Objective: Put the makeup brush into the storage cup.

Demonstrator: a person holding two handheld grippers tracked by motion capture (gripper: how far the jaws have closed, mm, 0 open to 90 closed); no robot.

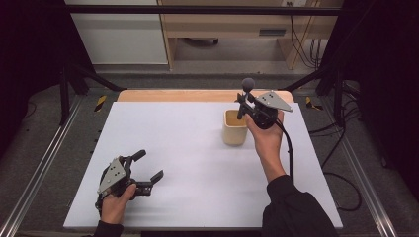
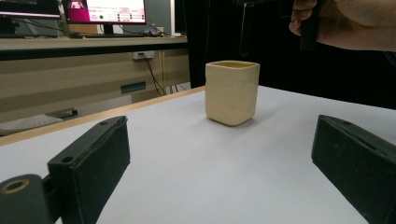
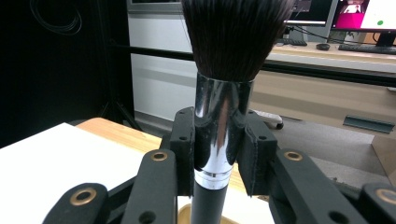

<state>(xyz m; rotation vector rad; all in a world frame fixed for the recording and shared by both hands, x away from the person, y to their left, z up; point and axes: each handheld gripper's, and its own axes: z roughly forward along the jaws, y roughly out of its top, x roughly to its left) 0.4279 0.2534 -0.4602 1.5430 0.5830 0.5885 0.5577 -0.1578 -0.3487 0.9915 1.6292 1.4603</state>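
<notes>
White table (image 1: 197,148), right gripper (image 3: 218,144) clamped on a makeup brush (image 3: 224,93) above the cup (image 1: 235,127), probably lowering in next; left gripper (image 1: 148,168) wide open, empty.

Cup (image 1: 235,128) is set on table (image 1: 197,163), right of centre, toward far edge. Brush (image 3: 227,93) is held upright just above cup, handle pointing down into cup's mouth, clamped betw. jaws of right gripper (image 1: 243,104). Left gripper (image 1: 146,168) is held low over table's near-left corner, jaws apart, well apart from cup, w/ cup ahead betw. its jaws in left gripper view.
</notes>
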